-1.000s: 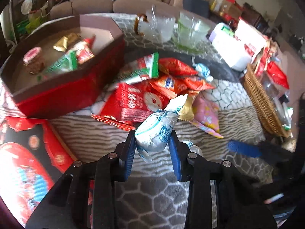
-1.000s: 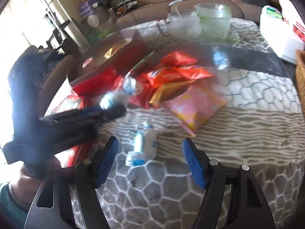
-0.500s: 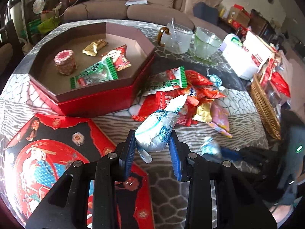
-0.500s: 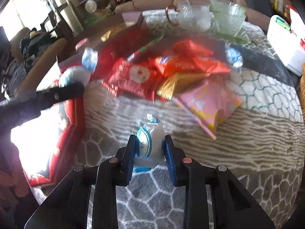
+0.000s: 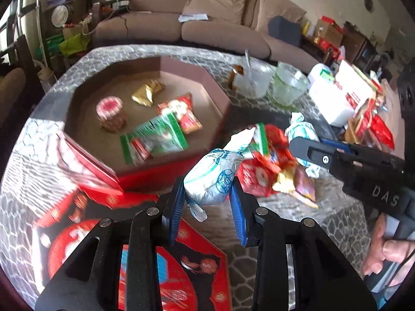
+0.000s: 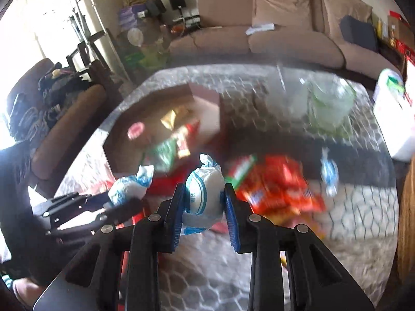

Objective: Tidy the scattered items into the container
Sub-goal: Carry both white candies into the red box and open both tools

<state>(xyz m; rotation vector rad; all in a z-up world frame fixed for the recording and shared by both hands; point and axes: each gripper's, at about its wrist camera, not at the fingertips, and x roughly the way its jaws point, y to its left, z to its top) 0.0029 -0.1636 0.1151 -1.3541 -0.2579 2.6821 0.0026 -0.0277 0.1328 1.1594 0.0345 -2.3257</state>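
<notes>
While both grippers were loaded, the step in hand looked like the carry toward the box, with the drop not yet made. The left gripper [image 5: 207,202] was clamped on a white-and-blue wrapped sweet [image 5: 211,178], held in the air above the red lid [image 5: 181,280] that lay flat on the desk [image 5: 337,233]. From that sweet the open hexagonal box [image 5: 223,101] sat at about ten o'clock, already holding a round red-topped sweet [image 5: 110,108], a gold packet [image 5: 146,93] and a green-and-red packet [image 5: 155,137].

The next move, as I judged it, called for lifting the sweet over the near red wall of the box and letting go above the bare brown floor around seven o'clock inside it, away from the packets.

At two o'clock from the left gripper lay the heap of red snack packets [image 5: 264,163], still on the desk. Further right the right gripper [image 6: 203,202] pinched a second white-and-blue sweet [image 6: 205,194] between its blue pads, raised off the desk, with the box at eleven o'clock from it.

The two grippers were near each other, so I thought they might clash over the box if both went in together. The box wall stood fairly tall, and two glass cups [image 5: 269,83] waited just beyond its far corner at one o'clock. A wicker basket [image 6: 407,220] bounded the right edge.
</notes>
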